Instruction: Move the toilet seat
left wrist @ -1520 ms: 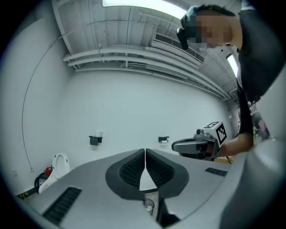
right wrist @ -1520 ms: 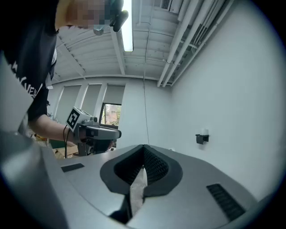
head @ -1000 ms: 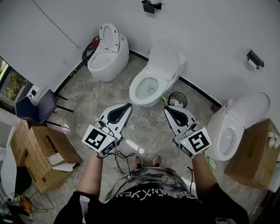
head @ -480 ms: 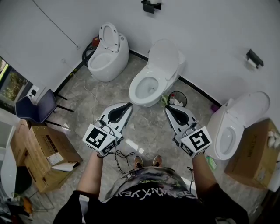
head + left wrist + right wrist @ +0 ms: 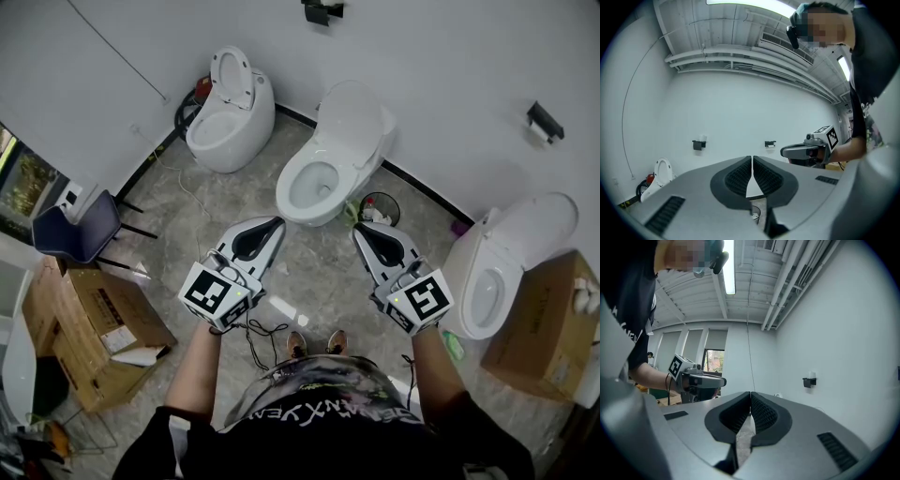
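Three white toilets stand along the walls. The middle toilet (image 5: 330, 159) has its seat and lid raised against the tank, bowl open. The left toilet (image 5: 228, 111) also has its lid up. The right toilet (image 5: 511, 258) stands with lid raised. My left gripper (image 5: 273, 224) is shut and empty, held in the air short of the middle toilet's bowl, to its lower left. My right gripper (image 5: 360, 232) is shut and empty, just below the bowl's right side. In the left gripper view the jaws (image 5: 753, 159) meet; the right gripper view shows the same (image 5: 750, 397).
A small black bin (image 5: 379, 210) sits between the middle and right toilets. Cardboard boxes (image 5: 94, 323) lie at the left, another box (image 5: 548, 328) at the right. A dark chair (image 5: 80, 232) stands by the left wall. A cable (image 5: 258, 337) runs on the floor by the person's feet.
Both grippers have stayed almost in place; the view has shifted very slightly downward. Nothing was taken hold of.
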Available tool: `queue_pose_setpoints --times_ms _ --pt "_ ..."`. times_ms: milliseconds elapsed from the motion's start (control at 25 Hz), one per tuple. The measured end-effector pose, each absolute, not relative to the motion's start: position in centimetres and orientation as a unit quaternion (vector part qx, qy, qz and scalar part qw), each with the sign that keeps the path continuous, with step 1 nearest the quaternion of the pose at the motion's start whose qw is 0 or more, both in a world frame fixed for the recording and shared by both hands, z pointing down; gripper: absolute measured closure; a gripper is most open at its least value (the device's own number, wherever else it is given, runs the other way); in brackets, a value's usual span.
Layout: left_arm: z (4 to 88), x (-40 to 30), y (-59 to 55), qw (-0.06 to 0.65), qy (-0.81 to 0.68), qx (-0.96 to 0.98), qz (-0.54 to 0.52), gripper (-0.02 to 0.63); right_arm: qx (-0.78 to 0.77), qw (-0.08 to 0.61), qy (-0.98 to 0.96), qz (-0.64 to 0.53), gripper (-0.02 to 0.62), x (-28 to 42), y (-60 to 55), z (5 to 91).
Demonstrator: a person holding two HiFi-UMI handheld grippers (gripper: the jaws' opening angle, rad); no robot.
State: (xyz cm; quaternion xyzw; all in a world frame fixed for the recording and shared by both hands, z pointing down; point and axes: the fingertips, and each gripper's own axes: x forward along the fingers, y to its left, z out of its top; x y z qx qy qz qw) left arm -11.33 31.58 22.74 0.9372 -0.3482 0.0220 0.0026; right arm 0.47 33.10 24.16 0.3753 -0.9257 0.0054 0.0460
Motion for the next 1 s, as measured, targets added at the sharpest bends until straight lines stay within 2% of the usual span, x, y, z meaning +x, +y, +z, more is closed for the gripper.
queue_pose_setpoints --times_ms 320,480,600,800,1000 --pt "23.1 -10.9 31.8 0.005 -0.346 0.938 0.023 0.575 0.371 0.044 -0.927 0.008 0.583 0.6 33.3 24.3" --pt "23.1 -10.8 31.9 0.002 -0.344 0.939 0.021 0.574 0.368 0.043 -0.929 0.012 0.548 0.5 33.4 24.4" --pt "23.3 -10.8 32.0 0.003 -0.343 0.939 0.024 0.497 0.366 0.041 -0.93 0.014 0.536 0.4 33.4 24.4" --pt "23.5 -10.5 32.1 0.002 -0.34 0.94 0.03 0.453 0.362 0.039 -0.931 0.015 0.514 0.5 33.6 24.4" --pt "23.4 -10.2 32.3 -0.004 -0.333 0.943 0.029 0.39 0.36 0.036 -0.932 0.018 0.451 0.6 33.9 24.3"
